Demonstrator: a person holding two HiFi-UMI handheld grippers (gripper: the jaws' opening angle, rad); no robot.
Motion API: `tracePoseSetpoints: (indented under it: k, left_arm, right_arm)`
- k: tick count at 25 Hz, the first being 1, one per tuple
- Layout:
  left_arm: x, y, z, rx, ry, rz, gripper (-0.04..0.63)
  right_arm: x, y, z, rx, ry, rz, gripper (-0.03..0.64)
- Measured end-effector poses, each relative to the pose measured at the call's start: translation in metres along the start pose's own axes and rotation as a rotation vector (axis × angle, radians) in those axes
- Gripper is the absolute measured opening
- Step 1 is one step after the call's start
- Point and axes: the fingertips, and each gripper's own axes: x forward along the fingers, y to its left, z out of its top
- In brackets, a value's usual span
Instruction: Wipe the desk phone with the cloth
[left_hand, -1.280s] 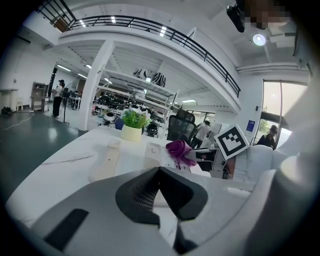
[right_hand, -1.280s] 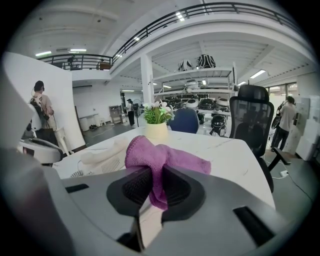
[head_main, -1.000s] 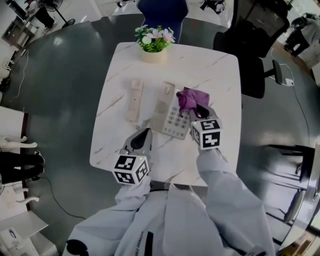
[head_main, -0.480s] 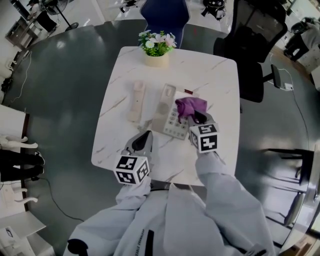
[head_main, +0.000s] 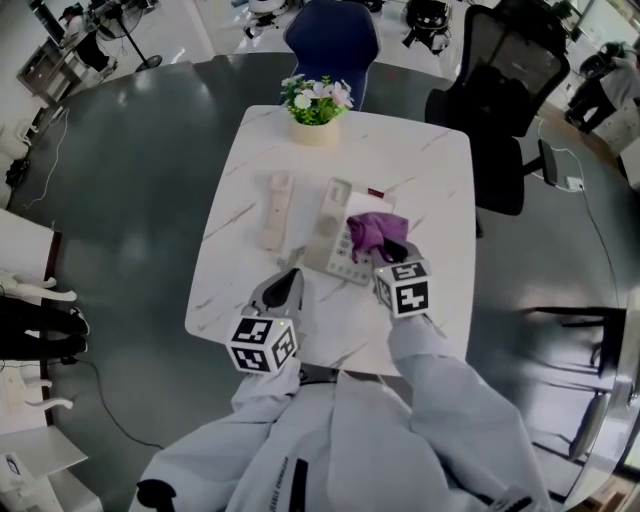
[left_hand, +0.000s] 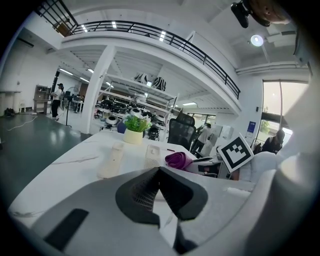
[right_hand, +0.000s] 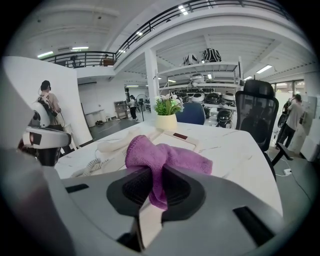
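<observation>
From the head view, the phone (head_main: 335, 238) sits mid-table (head_main: 445, 170). Its handset (head_main: 275, 208) lies off the cradle, well apart to the left. The right gripper (head_main: 388, 250) holds the purple cloth (head_main: 375, 227) over the phone's right side, about at the keypad. The left gripper (head_main: 285, 287) is near the table's front edge and touches neither phone nor handset. With nothing bracing the phone, a firm stroke would likely slide the light base across the smooth top, perhaps toward the plant (head_main: 315, 100).

In the left gripper view, its fingers are closed tight together with nothing between them. The phone stands ahead of them, apart, so this gripper offers no support as it stands.

In the right gripper view, the fingers are clamped on one fold of the cloth, with a short tail hanging below and the bulk bunched ahead. If the cloth caught on the keys, that narrow pinch might let it pull free. The coiled cord (right_hand: 89, 168) lies just left of the cloth, and a sweep that way could snag it and tug the handset. The cloth seems to rest on the phone, though actual contact is hard to confirm.
</observation>
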Motion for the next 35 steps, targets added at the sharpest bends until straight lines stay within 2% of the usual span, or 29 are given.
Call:
tracePoseSetpoints:
  k: [21, 35]
  left_arm:
    - [-0.010, 0.003, -0.002, -0.016, -0.016, 0.030, -0.002]
    - [-0.006, 0.001, -0.007, -0.025, -0.011, 0.020, -0.002]
  right_arm:
    - [-0.011, 0.028, -0.025, -0.007, 0.050, 0.073, 0.037]
    - [-0.019, 0.047, -0.042, 0.005, 0.113, 0.123, 0.037]
